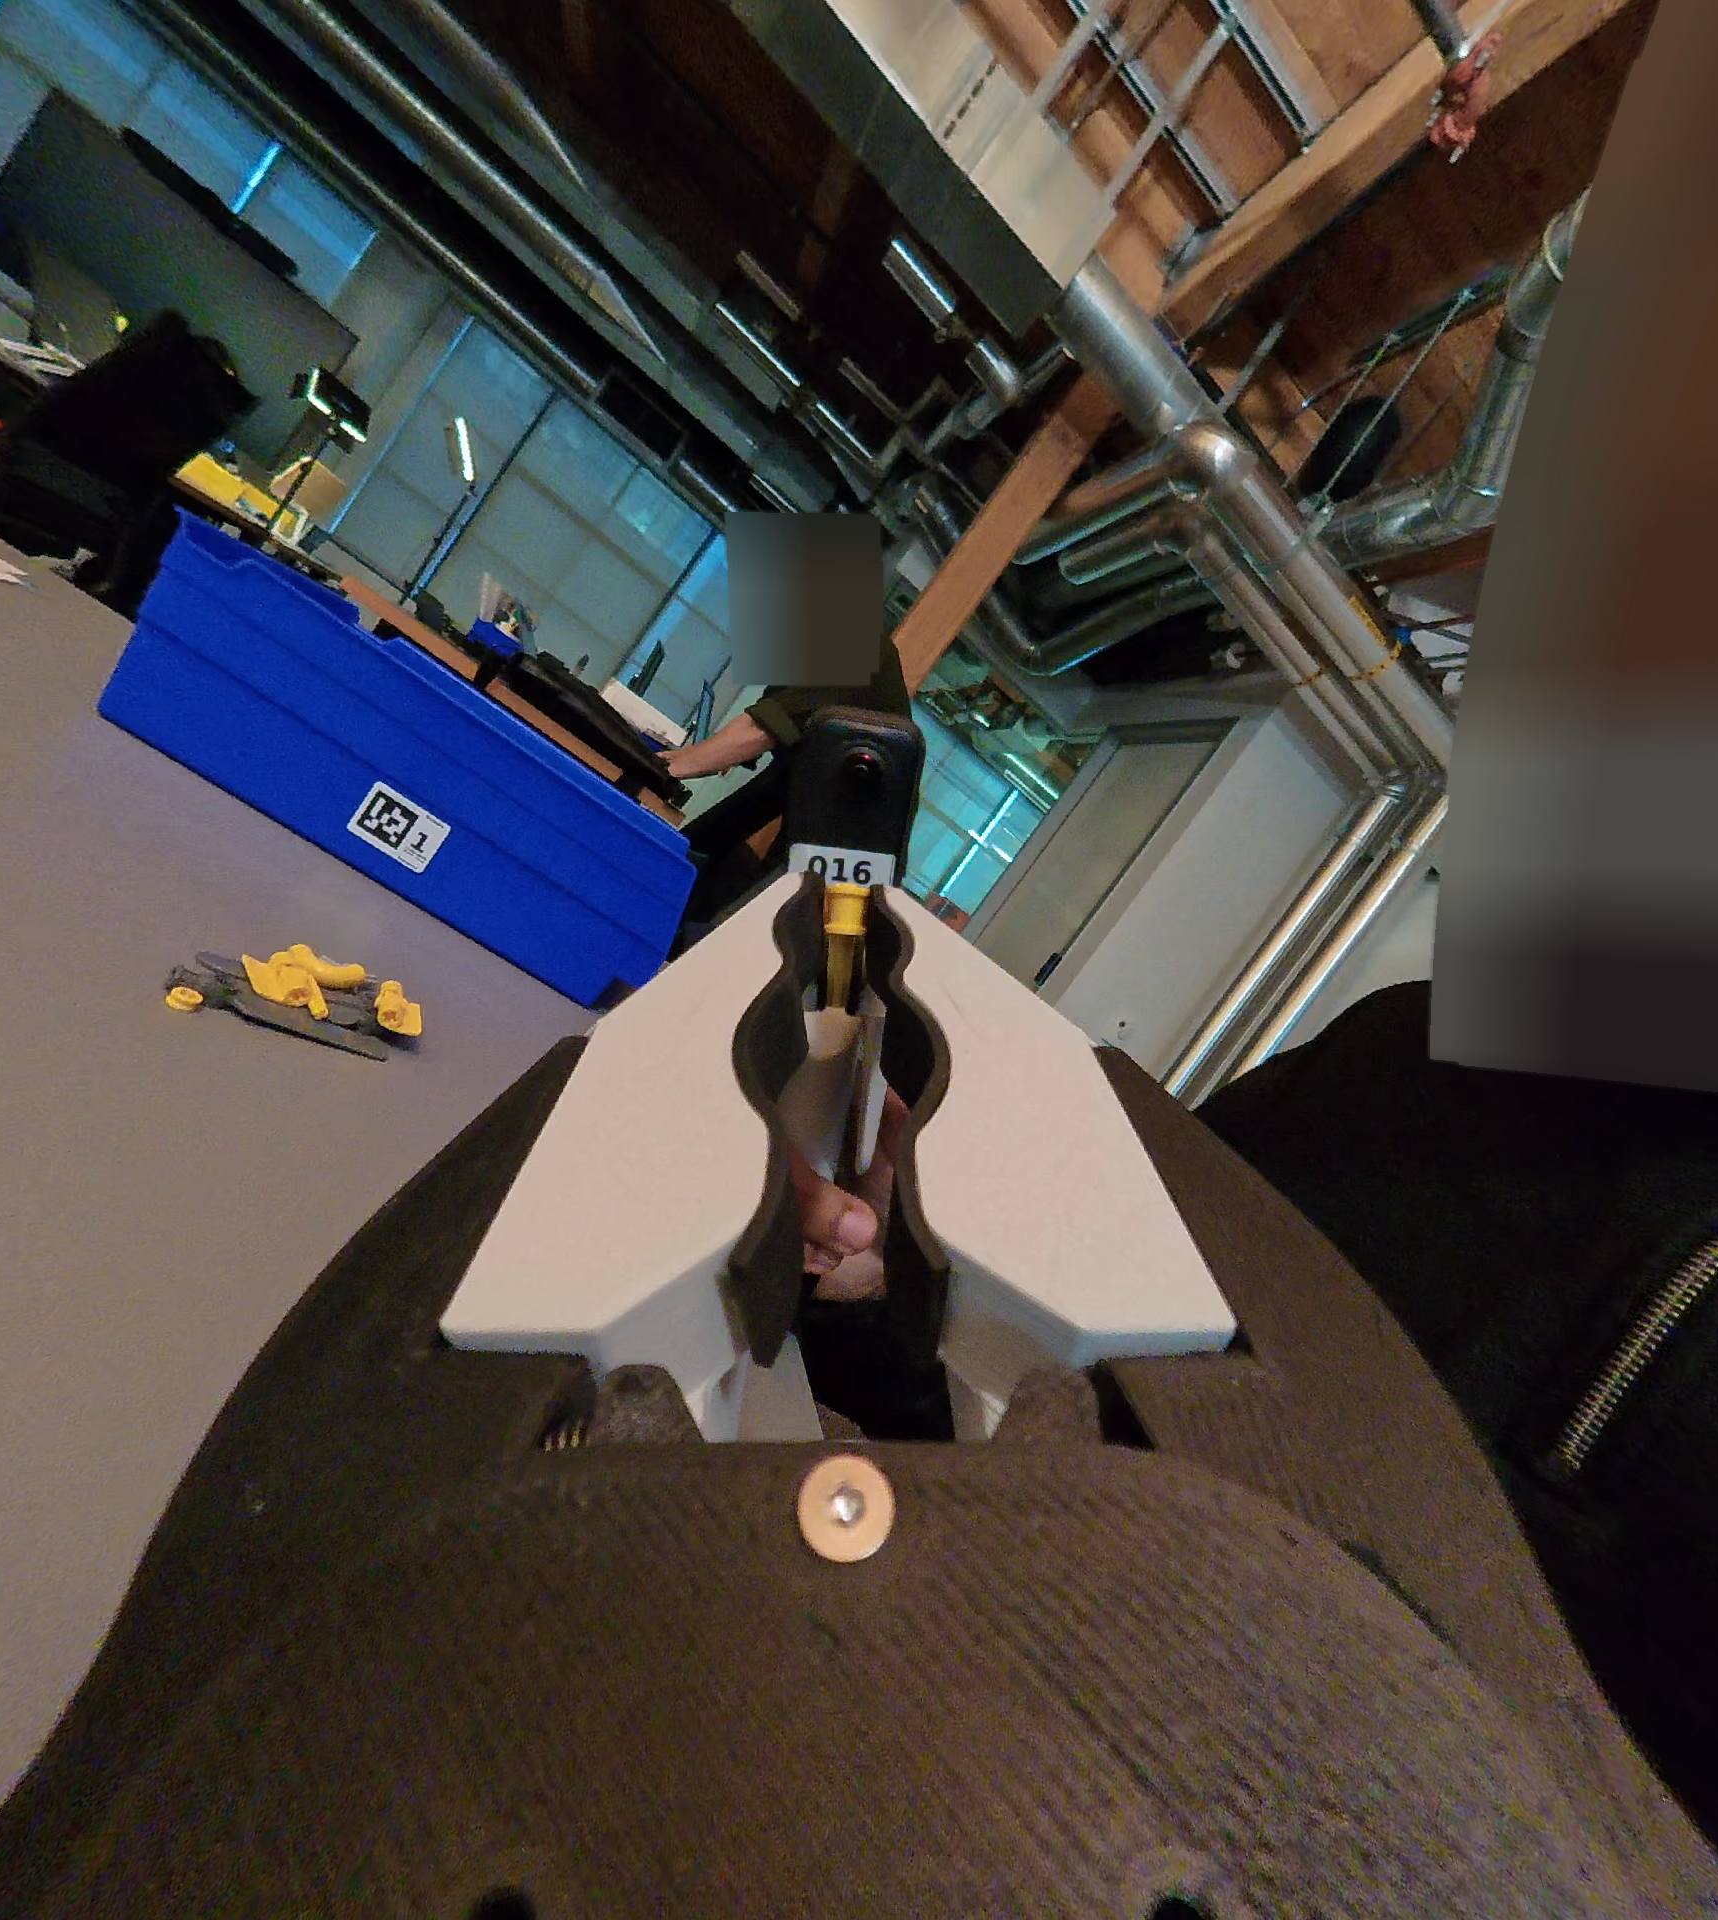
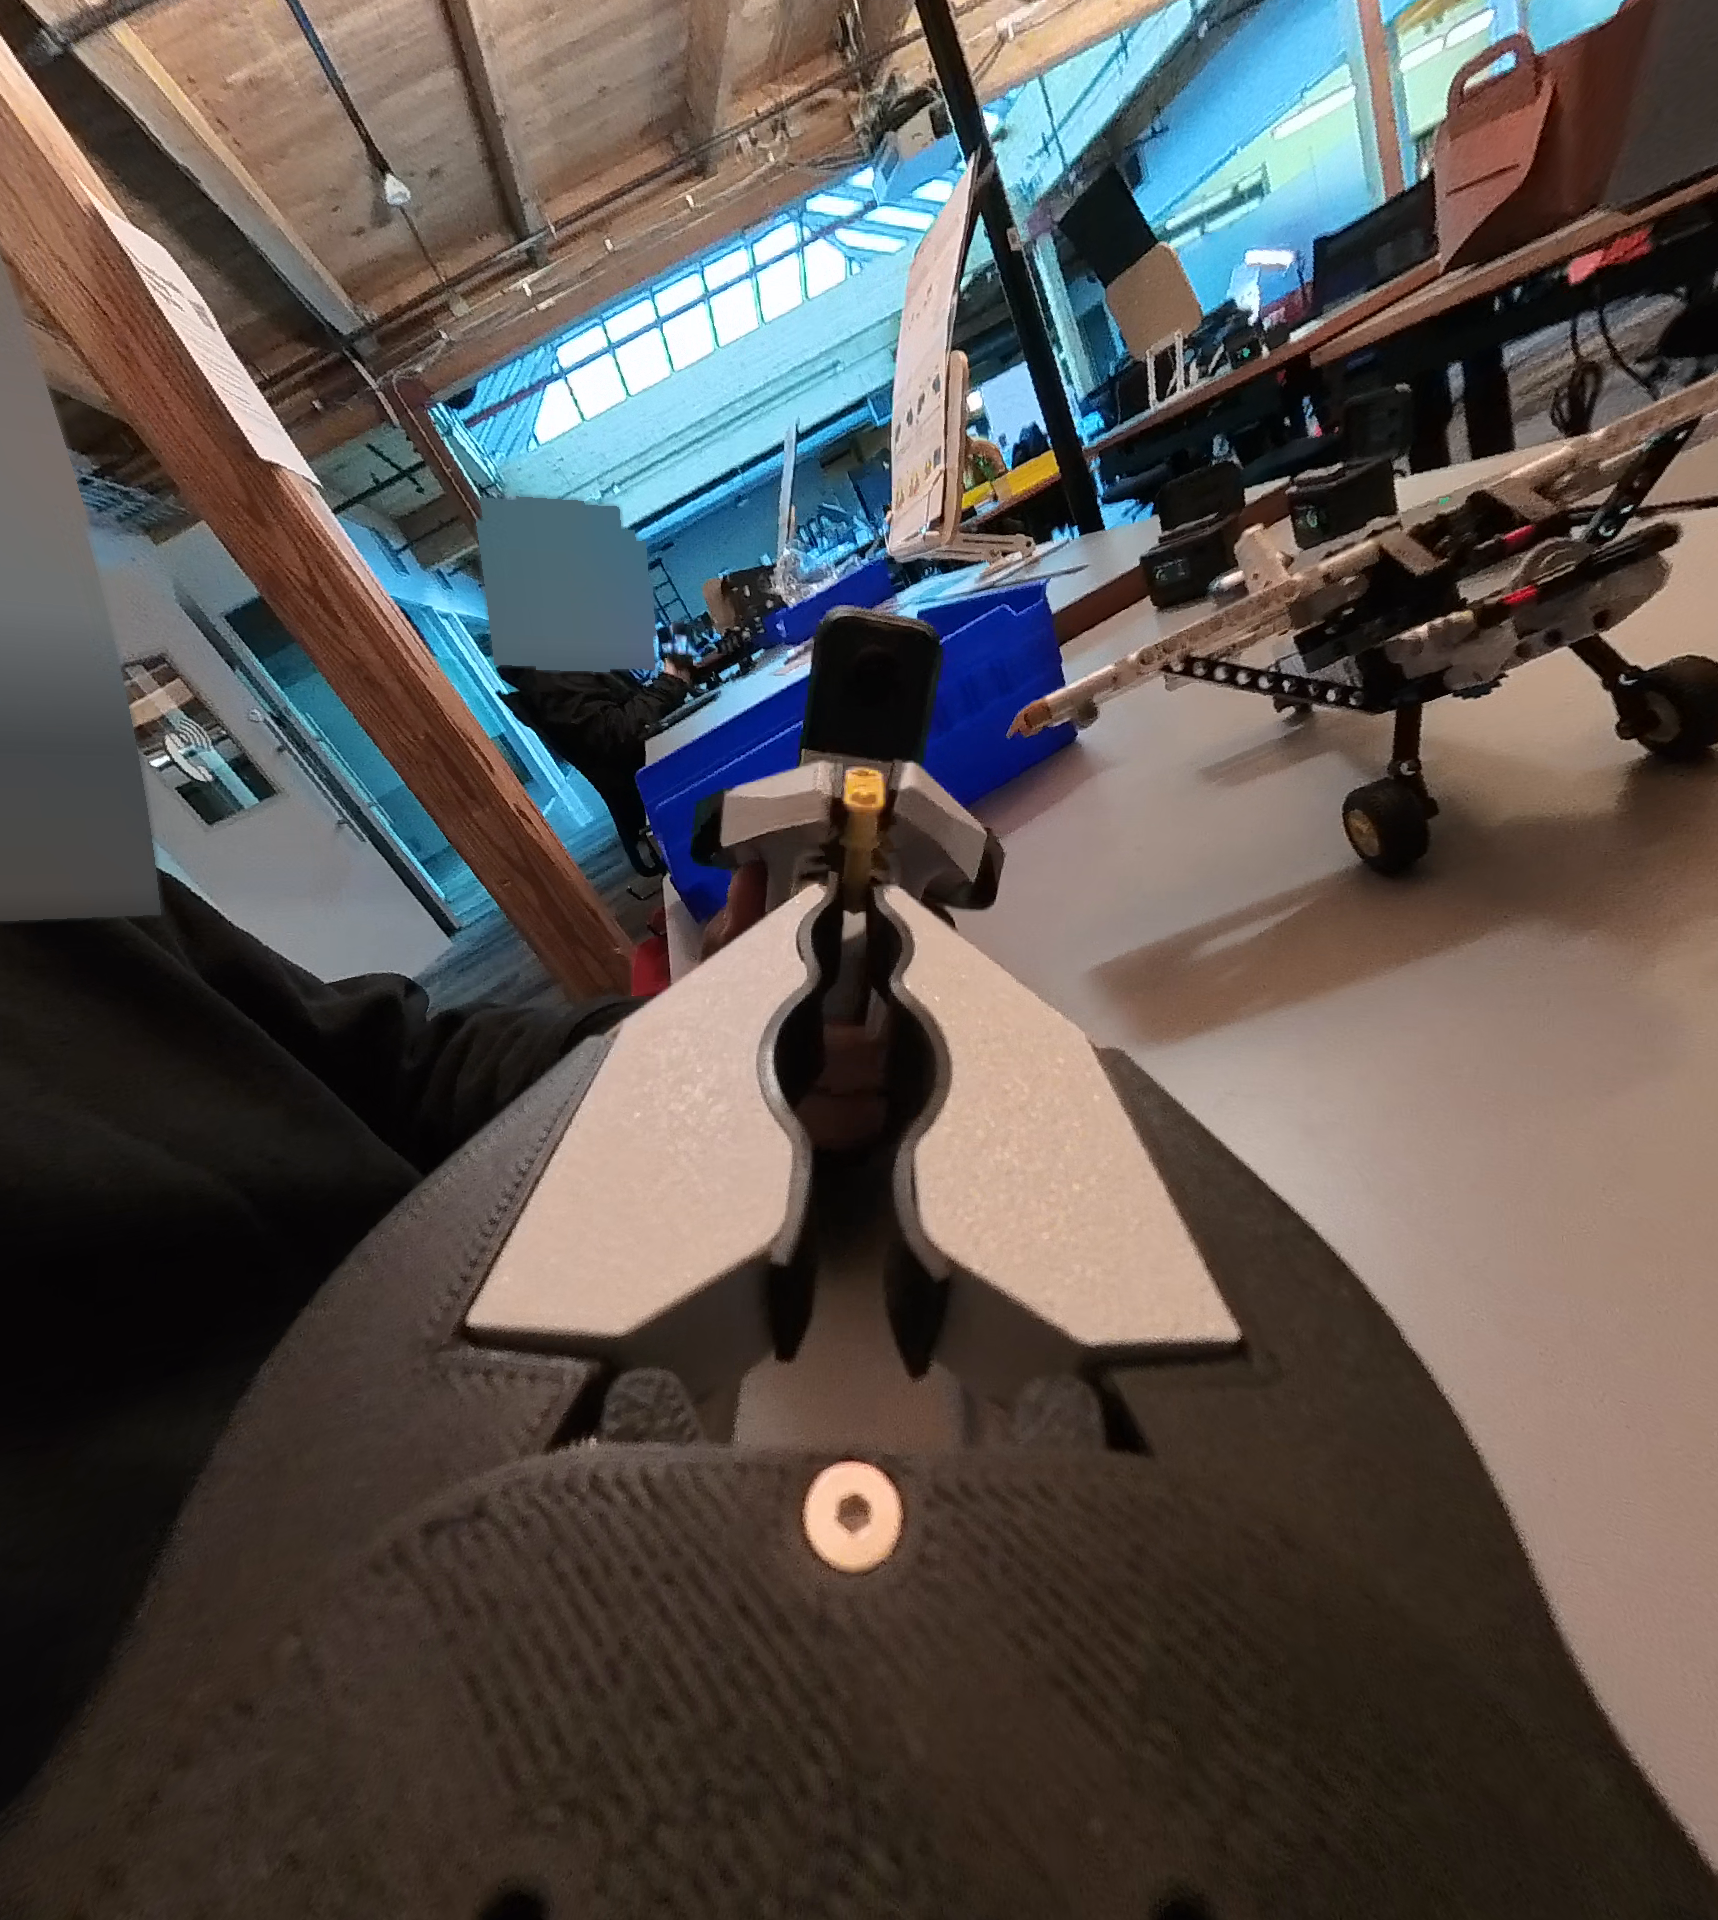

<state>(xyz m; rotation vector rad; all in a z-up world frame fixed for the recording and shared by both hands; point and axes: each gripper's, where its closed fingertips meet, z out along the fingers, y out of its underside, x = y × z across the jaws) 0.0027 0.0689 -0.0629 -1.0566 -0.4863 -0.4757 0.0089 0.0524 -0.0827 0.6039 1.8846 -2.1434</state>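
The left gripper [image 1: 844,914] and right gripper [image 2: 860,904], tip to tip, both clamp one slim yellow plastic pin [image 1: 842,940]. Beyond lie loose yellow plastic pieces [image 1: 299,982], a blue plastic bin [image 1: 367,748] and a grey-and-black brick-built aircraft model [image 2: 1437,623] on the grey table [image 2: 1457,1039].

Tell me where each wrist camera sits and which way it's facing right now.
Left wrist: on the left gripper, looking along its fingers at the yellow pin, right gripper beyond; dark sleeve right.
Right wrist: on the right gripper, facing the left gripper; brick aircraft right, dark sleeve left.
Shared: yellow pin, blue bin, grey table.
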